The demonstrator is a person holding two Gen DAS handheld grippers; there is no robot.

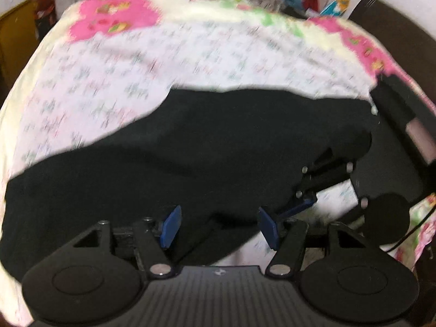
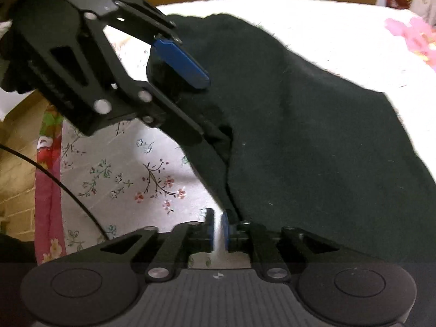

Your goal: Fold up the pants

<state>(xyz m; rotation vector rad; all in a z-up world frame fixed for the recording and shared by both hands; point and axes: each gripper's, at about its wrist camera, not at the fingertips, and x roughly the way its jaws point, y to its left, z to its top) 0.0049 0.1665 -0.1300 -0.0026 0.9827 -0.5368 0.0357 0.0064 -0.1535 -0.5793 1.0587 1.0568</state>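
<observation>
Black pants (image 1: 190, 150) lie bunched across a flowered bed sheet (image 1: 136, 68). My left gripper (image 1: 220, 227) stands wide, with a thick fold of the pants filling the space between its blue pads. Seen from the right wrist, the left gripper (image 2: 207, 106) has its upper pad lying against a rounded bunch of the pants (image 2: 299, 122). My right gripper (image 2: 217, 229) shows a narrow gap with only sheet behind it. The pants' edge rests just outside its right pad. In the left wrist view the right gripper (image 1: 299, 204) sits at the pants' right end.
The sheet (image 2: 122, 179) has a pink flowered border (image 2: 46, 190) at the bed's edge. A black cable (image 2: 54, 179) hangs beside the bed. Wooden furniture (image 2: 16, 163) stands close by. Clutter (image 1: 313, 0) is piled behind the bed's far end.
</observation>
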